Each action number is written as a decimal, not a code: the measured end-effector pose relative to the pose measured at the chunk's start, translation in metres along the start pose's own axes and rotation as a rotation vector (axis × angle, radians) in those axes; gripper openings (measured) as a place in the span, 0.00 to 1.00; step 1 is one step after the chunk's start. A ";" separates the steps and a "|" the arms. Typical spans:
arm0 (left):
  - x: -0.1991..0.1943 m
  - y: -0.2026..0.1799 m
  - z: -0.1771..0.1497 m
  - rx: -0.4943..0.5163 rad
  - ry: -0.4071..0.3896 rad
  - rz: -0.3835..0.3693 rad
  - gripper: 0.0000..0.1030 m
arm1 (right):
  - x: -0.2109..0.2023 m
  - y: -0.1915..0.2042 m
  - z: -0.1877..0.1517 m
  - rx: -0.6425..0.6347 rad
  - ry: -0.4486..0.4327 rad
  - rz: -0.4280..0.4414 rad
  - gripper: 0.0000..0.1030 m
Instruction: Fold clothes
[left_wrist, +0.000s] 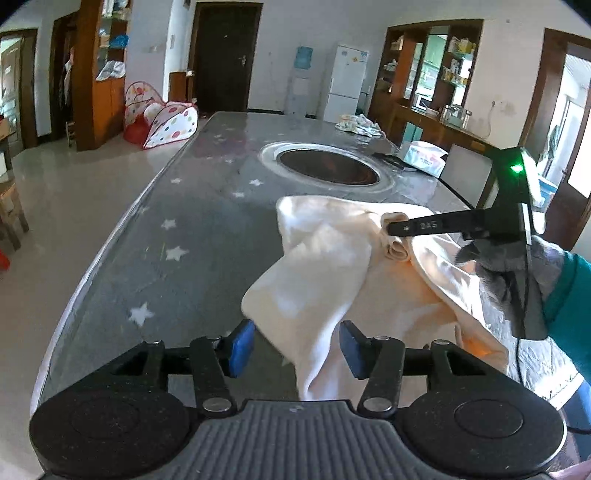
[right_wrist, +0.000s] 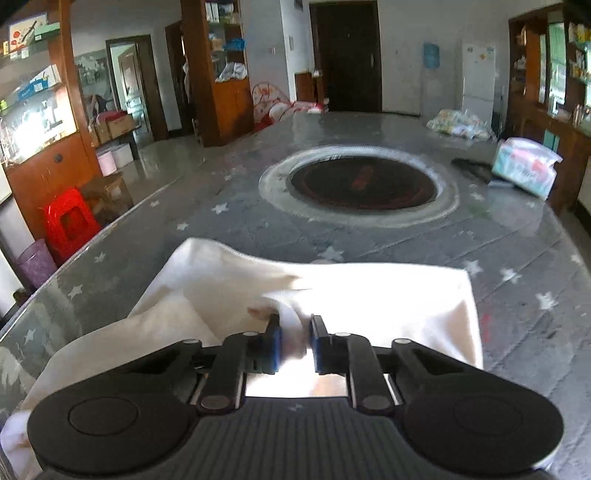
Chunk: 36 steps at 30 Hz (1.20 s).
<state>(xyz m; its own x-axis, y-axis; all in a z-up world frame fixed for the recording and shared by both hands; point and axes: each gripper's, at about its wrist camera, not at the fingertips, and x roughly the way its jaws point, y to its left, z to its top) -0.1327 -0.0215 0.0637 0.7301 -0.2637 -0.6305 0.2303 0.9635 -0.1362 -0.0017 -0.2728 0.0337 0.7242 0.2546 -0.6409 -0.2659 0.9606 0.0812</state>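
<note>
My right gripper (right_wrist: 295, 341) is pinching a bunched fold of the cream cotton garment (right_wrist: 369, 295), lower centre; left gripper (left_wrist: 297, 347) spread, cloth hanging between. Folding barely begun.

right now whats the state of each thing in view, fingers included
cream cloth garment: crumpled, partly lifted off the table
left gripper: fingers open, cloth between them, not pinched
right gripper: fingers shut on a bunched fold
grey star-patterned table: bears the garment
dark wooden door: closed
</note>
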 end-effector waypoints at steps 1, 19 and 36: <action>0.003 -0.004 0.003 0.017 -0.006 -0.005 0.53 | -0.006 -0.001 0.000 -0.003 -0.015 -0.005 0.12; 0.084 -0.029 0.012 0.157 0.075 0.039 0.28 | -0.161 -0.095 -0.050 0.162 -0.178 -0.281 0.12; 0.053 0.033 0.016 -0.050 0.052 0.159 0.18 | -0.145 -0.121 -0.077 0.267 -0.096 -0.366 0.35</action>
<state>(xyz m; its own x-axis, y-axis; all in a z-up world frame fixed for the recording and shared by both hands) -0.0760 -0.0042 0.0382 0.7203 -0.1066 -0.6854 0.0818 0.9943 -0.0687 -0.1235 -0.4342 0.0576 0.7989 -0.1095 -0.5914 0.1826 0.9810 0.0649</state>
